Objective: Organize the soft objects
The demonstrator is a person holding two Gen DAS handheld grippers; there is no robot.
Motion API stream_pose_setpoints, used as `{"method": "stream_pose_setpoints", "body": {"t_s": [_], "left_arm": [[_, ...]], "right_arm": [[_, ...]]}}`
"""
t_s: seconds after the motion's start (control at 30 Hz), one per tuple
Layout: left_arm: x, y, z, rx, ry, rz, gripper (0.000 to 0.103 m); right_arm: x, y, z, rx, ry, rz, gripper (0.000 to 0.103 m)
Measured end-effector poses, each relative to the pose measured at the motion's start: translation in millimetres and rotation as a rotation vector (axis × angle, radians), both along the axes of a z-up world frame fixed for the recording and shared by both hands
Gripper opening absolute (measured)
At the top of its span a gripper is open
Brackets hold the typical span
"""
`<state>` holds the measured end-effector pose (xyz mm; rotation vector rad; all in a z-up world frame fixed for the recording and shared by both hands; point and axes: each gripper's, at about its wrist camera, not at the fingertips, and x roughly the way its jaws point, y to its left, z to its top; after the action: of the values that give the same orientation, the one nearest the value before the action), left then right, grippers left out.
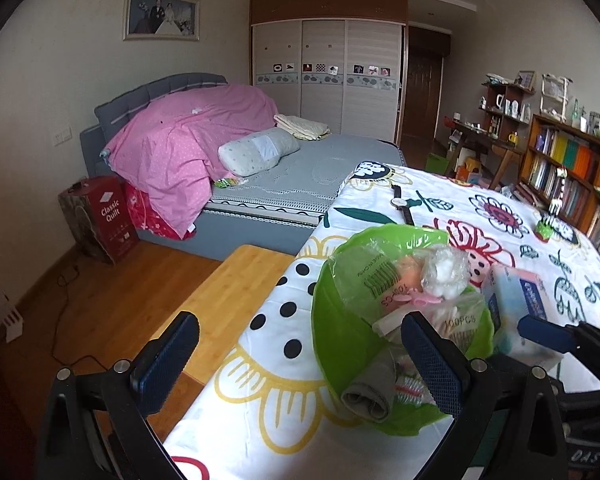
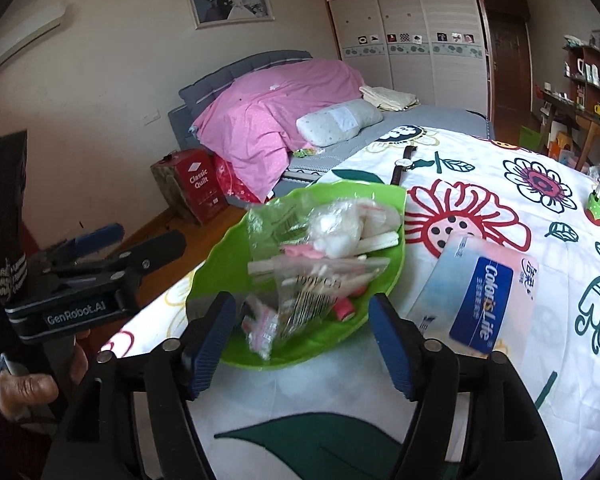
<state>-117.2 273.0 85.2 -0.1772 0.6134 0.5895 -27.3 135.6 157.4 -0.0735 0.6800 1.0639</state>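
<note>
A green bowl (image 1: pixel 340 340) (image 2: pixel 216 280) sits near the left edge of a table with a flowered cloth (image 1: pixel 260 400). It holds a bag of cotton balls (image 1: pixel 446 272) (image 2: pixel 336 224), a bag of cotton swabs (image 1: pixel 456 320) (image 2: pixel 316 280) and a rolled grey cloth (image 1: pixel 372 392). A tissue pack (image 2: pixel 480 300) (image 1: pixel 516 300) lies flat just right of the bowl. My left gripper (image 1: pixel 300 364) is open wide at the bowl's left side, its right finger over the bowl. My right gripper (image 2: pixel 300 344) is open with the bowl's near rim between its fingers, pads not touching it.
A wristwatch (image 1: pixel 402 202) (image 2: pixel 404 164) lies beyond the bowl, and a small green pot (image 1: pixel 546 228) stands at the far right. Left of the table are a wooden bench (image 1: pixel 228 292), a bed with a pink quilt (image 1: pixel 188 140) and a red box (image 1: pixel 112 216). Bookshelves (image 1: pixel 572 168) line the right wall.
</note>
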Motion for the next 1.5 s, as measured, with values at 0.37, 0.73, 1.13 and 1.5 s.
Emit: {"method": "stream_pose_setpoints", "body": {"t_s": [0.37,0.73,1.13,1.5], "left_arm": [[-5,-18,-13,0.027,0.046,-0.022,0.103],[-11,-28,-13,0.097,0.060,-0.011,0.103],[-12,-31,-14,0.098,0.065,-0.010,0.103],[-13,-28,-15,0.084,0.064,-0.005,0.103]], "right_arm": [[-32,-6,-10,-0.097,-0.090,0.000,0.103],[-48,-1,-11,-0.134,-0.143,0.002,0.103],[-48,-4,-8,-0.133,-0.149,-0.030,0.103],[-46,-2,-8,-0.149,-0.132,-0.035,0.103]]}}
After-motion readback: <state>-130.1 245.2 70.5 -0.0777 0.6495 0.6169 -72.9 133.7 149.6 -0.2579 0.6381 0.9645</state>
